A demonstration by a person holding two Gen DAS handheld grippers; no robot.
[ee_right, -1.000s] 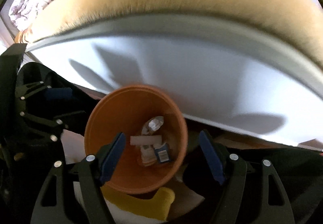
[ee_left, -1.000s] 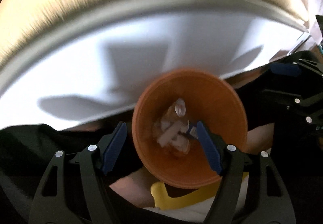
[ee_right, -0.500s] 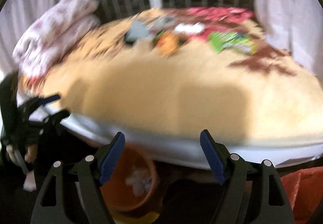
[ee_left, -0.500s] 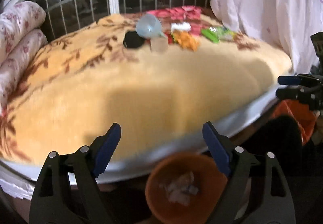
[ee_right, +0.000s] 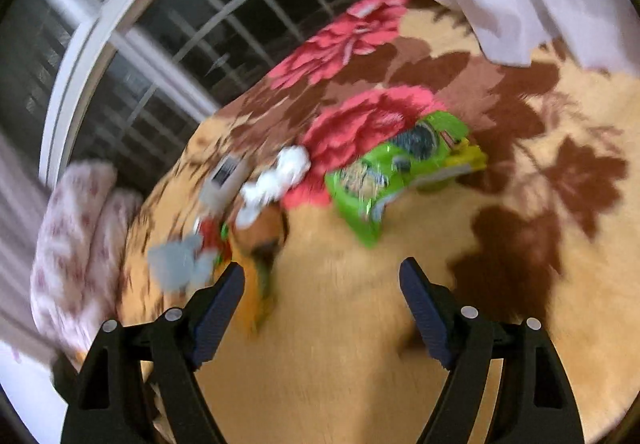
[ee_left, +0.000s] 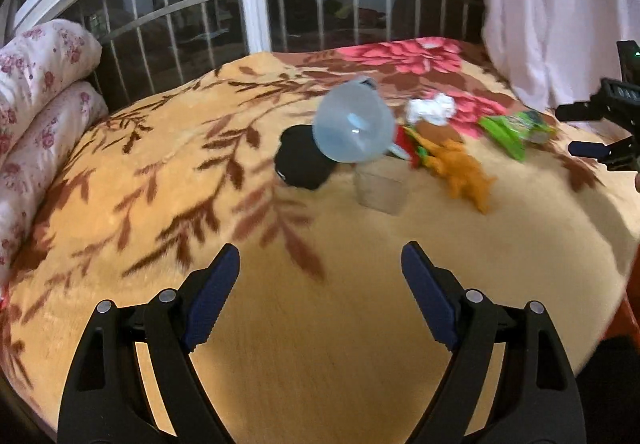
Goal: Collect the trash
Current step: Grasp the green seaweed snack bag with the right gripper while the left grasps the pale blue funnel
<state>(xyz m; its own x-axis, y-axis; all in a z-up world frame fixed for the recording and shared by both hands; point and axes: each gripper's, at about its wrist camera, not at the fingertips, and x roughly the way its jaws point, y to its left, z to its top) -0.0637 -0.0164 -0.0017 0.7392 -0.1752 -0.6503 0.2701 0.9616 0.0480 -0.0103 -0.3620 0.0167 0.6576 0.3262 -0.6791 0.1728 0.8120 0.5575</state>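
Trash lies on a bed with a yellow floral blanket (ee_left: 168, 179). In the left wrist view I see a pale blue plastic jug (ee_left: 354, 129), a black item (ee_left: 300, 163), a clear plastic cup (ee_left: 380, 189), an orange wrapper (ee_left: 464, 173), crumpled white paper (ee_left: 432, 109) and a green snack bag (ee_left: 516, 131). My left gripper (ee_left: 320, 300) is open and empty over the near blanket. My right gripper (ee_right: 320, 304) is open and empty, just short of the green bag (ee_right: 396, 171), white paper (ee_right: 280, 179) and orange wrapper (ee_right: 260, 240). The right gripper also shows at the left view's right edge (ee_left: 604, 131).
A barred window (ee_left: 248, 11) stands behind the bed. Folded floral quilts (ee_left: 36, 95) lie at the left. A white curtain (ee_left: 552, 3) hangs at the right. An orange-red edge (ee_left: 628, 320) shows by the bed's right side.
Both grippers rose from over the orange bin with trash beside the bed and now point across the bed top. The bin has left both views. The right gripper has moved close to the green bag.
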